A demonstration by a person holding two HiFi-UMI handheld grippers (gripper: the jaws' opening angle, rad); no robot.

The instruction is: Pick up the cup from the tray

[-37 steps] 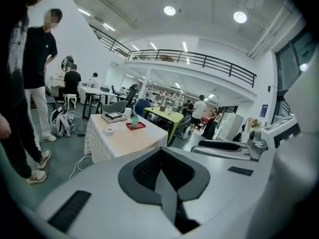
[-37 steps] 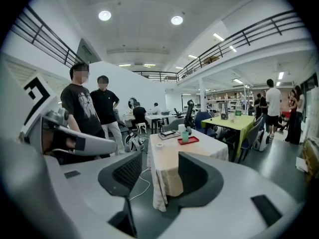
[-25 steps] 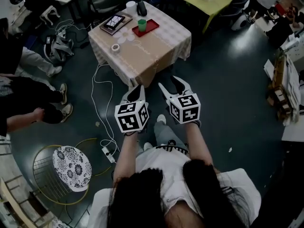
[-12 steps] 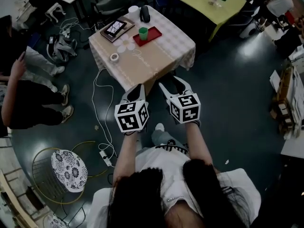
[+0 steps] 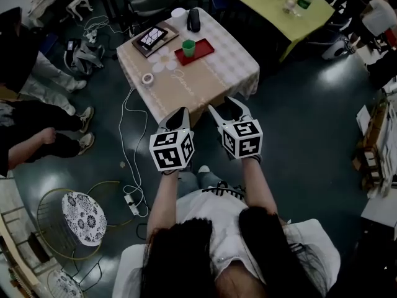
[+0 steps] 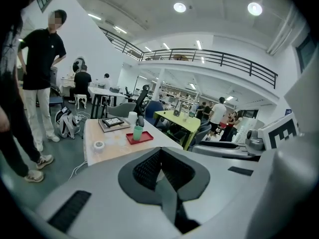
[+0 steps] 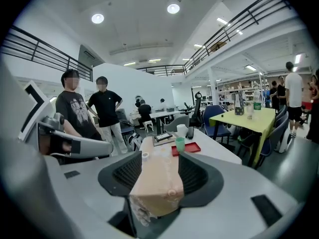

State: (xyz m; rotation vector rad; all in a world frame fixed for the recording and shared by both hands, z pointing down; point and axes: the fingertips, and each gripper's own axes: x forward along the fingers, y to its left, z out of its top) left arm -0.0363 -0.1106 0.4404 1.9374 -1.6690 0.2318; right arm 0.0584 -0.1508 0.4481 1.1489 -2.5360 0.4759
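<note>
A green cup stands upright on a red tray on the far half of a small cloth-covered table. Both grippers are held side by side above the floor, short of the table's near edge. My left gripper is shut with nothing in it. My right gripper is open and empty. In the left gripper view the cup and tray lie far ahead beyond the gripper. In the right gripper view the cup and tray show past the gripper, with the table seen through its gap.
The table also holds a tape roll, a tablet on a board, a white cup and a dark object. Cables and a power strip lie on the floor. People stand left; a patterned stool is near left; a yellow table is behind.
Both grippers keep their pose and jaw state. The table has drifted slightly right and nearer in the head view, the stool has slid left, and the person at left has lowered an arm.
</note>
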